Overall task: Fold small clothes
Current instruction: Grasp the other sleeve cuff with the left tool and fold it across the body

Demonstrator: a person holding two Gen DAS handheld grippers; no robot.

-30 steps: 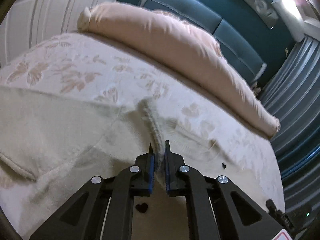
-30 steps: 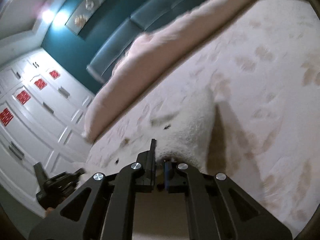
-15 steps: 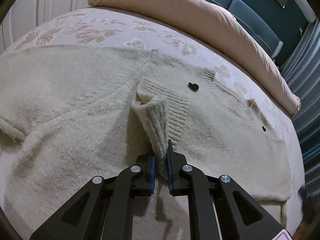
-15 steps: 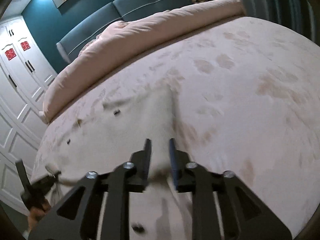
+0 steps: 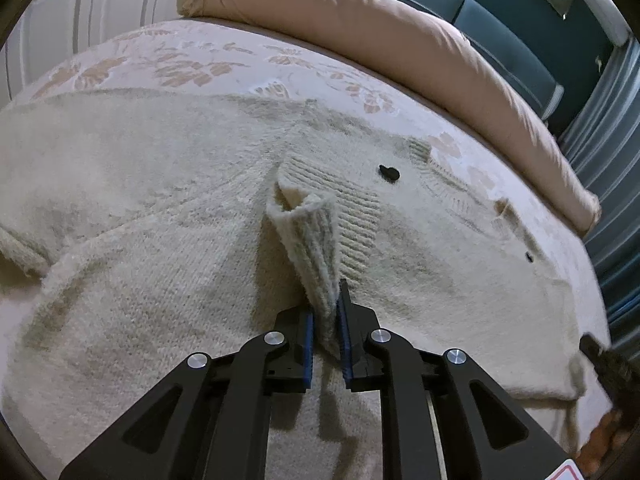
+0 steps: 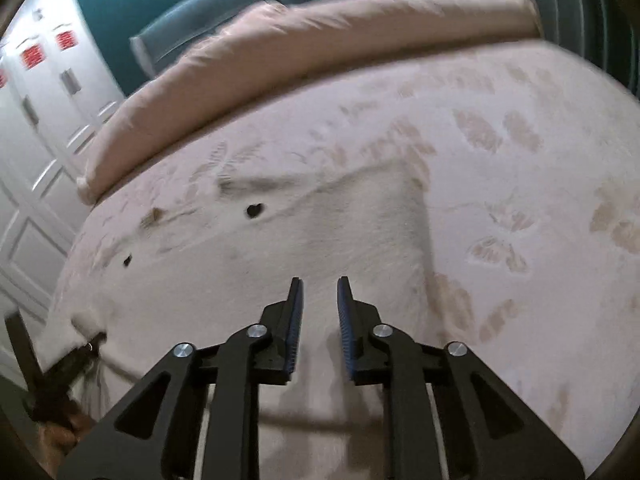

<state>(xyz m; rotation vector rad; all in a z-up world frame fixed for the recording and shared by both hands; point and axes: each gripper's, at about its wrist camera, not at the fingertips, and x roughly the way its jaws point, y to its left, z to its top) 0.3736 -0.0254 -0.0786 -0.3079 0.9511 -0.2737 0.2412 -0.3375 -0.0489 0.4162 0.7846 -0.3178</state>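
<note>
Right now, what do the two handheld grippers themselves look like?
Both match: the left gripper and right gripper have matte black angular linkage arms with triangular cutouts, round silver pivot screws, and two narrow black fingers lined with ribbed blue pads. No cables or sleeves show.

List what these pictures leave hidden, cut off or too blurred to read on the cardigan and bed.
- Left wrist view: the cardigan hem and near sleeve end run under the left gripper and off the bottom edge.
- Left wrist view: whether the blue pads still press the cuff standing between them; the knit hides the contact.
- Right wrist view: motion blur smears the buttons and the bedspread pattern.
- Right wrist view: the right gripper body hides the fabric under it.
</note>
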